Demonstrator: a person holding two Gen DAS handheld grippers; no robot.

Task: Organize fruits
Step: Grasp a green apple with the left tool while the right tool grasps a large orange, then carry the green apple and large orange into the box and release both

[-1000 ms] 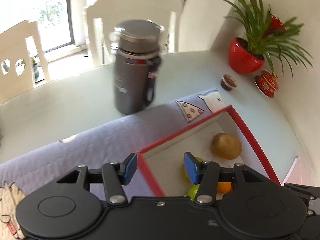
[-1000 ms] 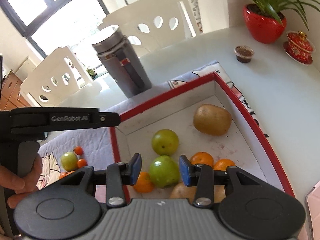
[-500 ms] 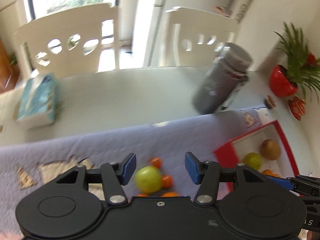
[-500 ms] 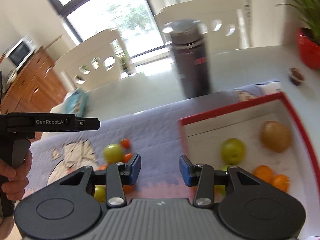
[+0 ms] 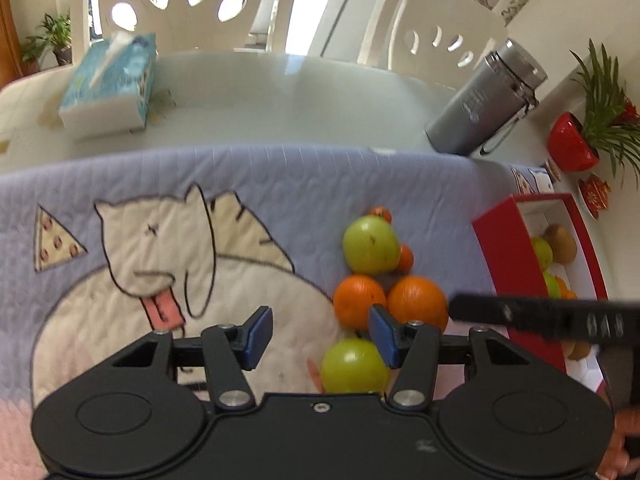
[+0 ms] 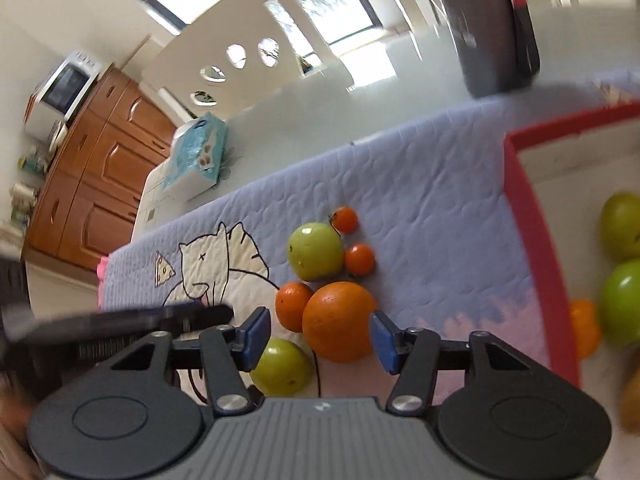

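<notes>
A cluster of fruit lies on the purple cat-print mat [image 5: 280, 184]: a green apple [image 5: 370, 244], two oranges [image 5: 358, 306] [image 5: 416, 300], small tomatoes [image 5: 405, 258] and a near green apple [image 5: 352, 364]. My left gripper [image 5: 322, 336] is open and empty above the near apple. My right gripper [image 6: 320, 338] is open and empty, with the big orange [image 6: 338, 320] between its fingers. The red-rimmed box [image 6: 536, 240] at the right holds green apples [image 6: 622, 304], oranges and a kiwi [image 5: 562, 242].
A tissue box [image 5: 108, 84] sits at the table's back left. A grey steel flask [image 5: 484, 100] stands behind the mat. A red potted plant [image 5: 572, 148] and a red lidded dish [image 5: 596, 196] stand at the far right. White chairs surround the table.
Both grippers have swung left from over the red box to above the fruit cluster on the mat and come lower. Both stayed open and empty.
</notes>
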